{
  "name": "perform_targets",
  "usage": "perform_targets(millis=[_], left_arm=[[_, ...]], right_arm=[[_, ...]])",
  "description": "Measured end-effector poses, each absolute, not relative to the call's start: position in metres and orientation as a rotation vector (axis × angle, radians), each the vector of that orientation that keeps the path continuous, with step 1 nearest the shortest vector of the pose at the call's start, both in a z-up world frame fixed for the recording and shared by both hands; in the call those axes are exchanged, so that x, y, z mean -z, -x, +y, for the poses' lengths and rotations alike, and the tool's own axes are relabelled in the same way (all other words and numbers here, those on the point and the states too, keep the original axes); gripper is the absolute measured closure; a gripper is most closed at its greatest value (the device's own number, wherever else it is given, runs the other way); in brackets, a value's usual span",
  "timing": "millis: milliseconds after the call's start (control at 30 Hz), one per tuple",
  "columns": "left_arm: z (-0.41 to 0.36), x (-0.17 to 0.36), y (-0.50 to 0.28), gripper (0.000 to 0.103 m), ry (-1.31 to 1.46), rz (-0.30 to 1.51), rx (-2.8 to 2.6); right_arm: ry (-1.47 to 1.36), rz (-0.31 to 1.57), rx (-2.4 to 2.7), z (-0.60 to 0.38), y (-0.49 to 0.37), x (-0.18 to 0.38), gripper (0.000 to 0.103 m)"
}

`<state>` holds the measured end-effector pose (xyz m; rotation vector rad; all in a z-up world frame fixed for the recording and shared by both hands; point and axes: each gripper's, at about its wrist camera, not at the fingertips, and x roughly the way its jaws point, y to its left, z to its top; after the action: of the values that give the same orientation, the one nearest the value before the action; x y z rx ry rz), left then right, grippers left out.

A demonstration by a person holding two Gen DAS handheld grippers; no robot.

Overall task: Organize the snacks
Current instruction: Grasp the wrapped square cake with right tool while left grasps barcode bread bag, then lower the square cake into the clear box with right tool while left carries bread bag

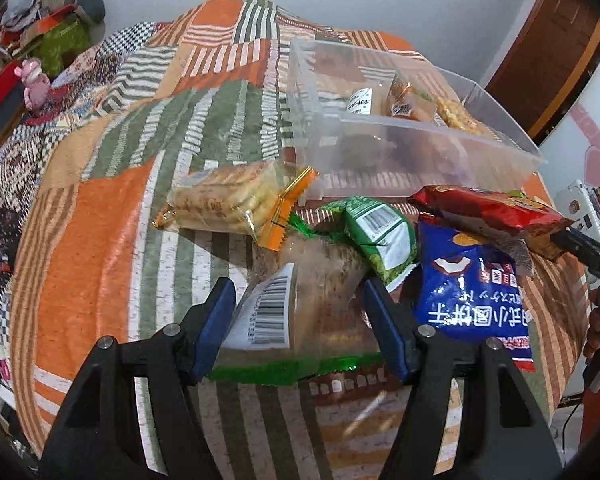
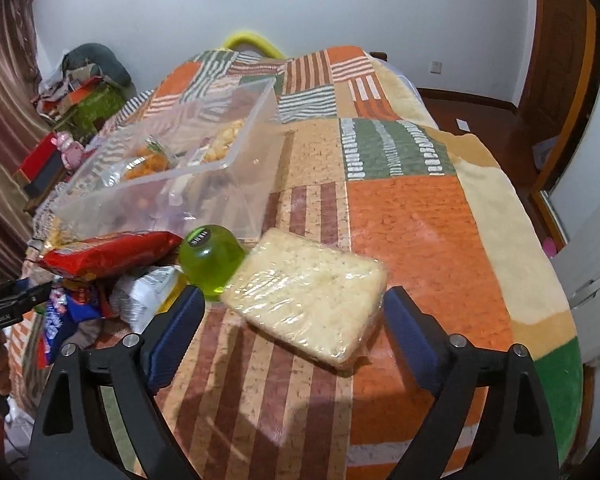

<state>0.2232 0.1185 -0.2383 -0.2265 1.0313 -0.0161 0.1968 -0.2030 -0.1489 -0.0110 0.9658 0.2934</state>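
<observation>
My left gripper is open, its blue pads on either side of a clear packet with a barcode label and green edge lying on the blanket. Around it lie a cracker pack, a green snack bag, a blue bag and a red packet. A clear plastic bin with a few snacks stands beyond. My right gripper is open around a wrapped pale cake slab. A green jelly cup and the red packet lie to its left, before the bin.
Everything lies on a patchwork blanket in orange, green and striped squares. Boxes, clothes and a pink toy sit to the far left. A wooden door and white cabinet stand on the right. The blanket's right edge drops off.
</observation>
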Motion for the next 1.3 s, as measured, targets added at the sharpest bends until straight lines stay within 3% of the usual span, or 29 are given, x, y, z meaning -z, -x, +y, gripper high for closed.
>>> perform_targets(millis=[233, 500, 633, 1300], left_arm=[[0.117, 0.249, -0.228, 0.037, 0.243, 1.03, 0.03], [0.113, 0.251, -0.223, 0.05, 0.239, 1.029, 0.021], [0.114, 0.246, -0.215, 0.051, 0.231, 1.026, 0.011], [0.106, 0.161, -0.196, 0.052, 0.183, 0.831, 0.028]], right_arm=[[-0.02, 0.999, -0.27, -0.207, -0.204, 0.159, 0.014], [-0.035, 0.98, -0.292, -0.211, -0.198, 0.154, 0.018], [-0.042, 0.976, -0.292, -0.214, -0.195, 0.152, 0.018], [-0.055, 0.814, -0.349, -0.203, -0.185, 0.096, 0.019]])
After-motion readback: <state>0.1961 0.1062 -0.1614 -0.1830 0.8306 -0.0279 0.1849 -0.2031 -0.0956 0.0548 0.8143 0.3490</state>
